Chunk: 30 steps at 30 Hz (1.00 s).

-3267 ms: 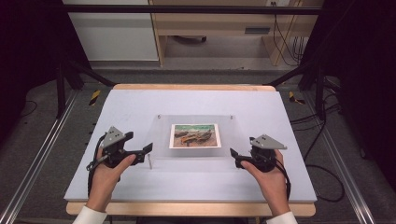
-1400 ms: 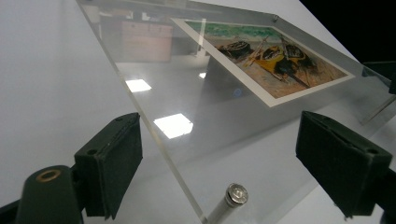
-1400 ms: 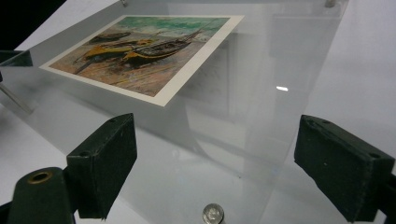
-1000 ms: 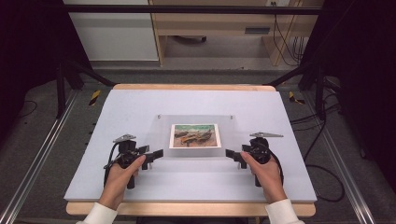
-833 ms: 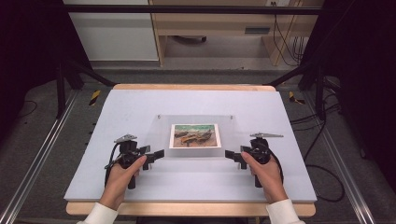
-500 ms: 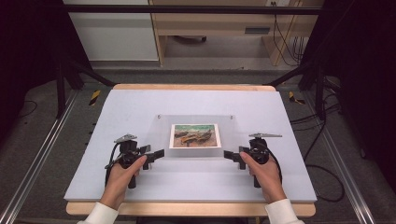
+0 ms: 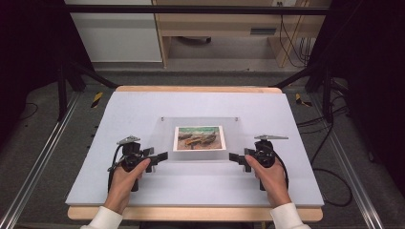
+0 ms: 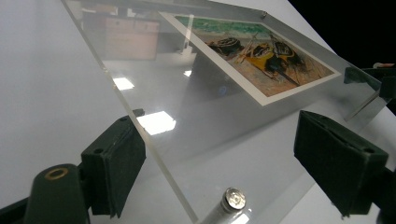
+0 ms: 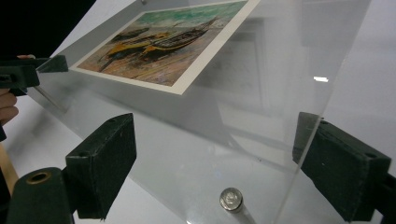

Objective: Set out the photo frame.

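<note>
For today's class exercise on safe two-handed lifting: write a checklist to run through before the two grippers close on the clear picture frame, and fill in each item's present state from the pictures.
1. Left gripper open, near left corner of the acrylic frame between its jaws: ok.
2. Right gripper open, near right corner between its jaws: ok.
3. Pads pressing on the frame: not ok; gaps show on both sides in both gripper views.
4. Corner bolts clear of the pads: ok.
5. Boat print flat inside the frame: ok.
6. Frame lying level on the white table: cannot tell.
</note>
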Each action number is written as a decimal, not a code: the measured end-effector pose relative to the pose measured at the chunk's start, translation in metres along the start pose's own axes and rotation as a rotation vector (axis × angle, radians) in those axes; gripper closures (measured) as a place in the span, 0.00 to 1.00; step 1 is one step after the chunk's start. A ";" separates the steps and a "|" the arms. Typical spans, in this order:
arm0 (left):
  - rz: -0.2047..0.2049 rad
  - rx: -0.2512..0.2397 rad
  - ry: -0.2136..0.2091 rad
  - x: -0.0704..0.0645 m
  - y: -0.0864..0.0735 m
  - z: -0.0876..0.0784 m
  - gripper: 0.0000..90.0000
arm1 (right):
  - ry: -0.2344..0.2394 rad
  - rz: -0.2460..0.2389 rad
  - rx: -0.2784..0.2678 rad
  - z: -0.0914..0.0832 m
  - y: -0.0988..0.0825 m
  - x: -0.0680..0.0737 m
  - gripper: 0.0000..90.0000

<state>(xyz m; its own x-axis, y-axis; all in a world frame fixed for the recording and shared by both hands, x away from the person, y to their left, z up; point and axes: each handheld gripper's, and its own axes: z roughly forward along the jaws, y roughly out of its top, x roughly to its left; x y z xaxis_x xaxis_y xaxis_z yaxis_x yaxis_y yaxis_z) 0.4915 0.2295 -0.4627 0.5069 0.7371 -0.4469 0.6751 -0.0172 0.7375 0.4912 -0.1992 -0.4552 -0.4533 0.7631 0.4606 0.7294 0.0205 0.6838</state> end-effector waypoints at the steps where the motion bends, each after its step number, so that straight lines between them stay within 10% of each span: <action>1: 0.002 0.000 -0.001 0.001 0.001 0.001 0.18 | 0.000 0.000 0.000 0.000 0.000 0.000 0.16; 10: 0.077 -0.053 0.041 0.000 0.013 0.010 0.23 | -0.055 -0.069 -0.050 0.007 0.012 -0.006 0.16; 30: 0.083 -0.081 0.077 -0.008 0.004 0.003 0.29 | -0.082 -0.114 -0.060 0.002 0.005 0.001 0.17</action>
<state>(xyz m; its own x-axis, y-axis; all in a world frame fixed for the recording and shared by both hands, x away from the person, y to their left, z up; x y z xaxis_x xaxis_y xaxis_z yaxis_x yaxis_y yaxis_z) 0.4921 0.2216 -0.4576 0.5146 0.7850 -0.3450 0.5853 -0.0275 0.8103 0.4955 -0.1971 -0.4518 -0.4862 0.8083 0.3321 0.6428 0.0734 0.7625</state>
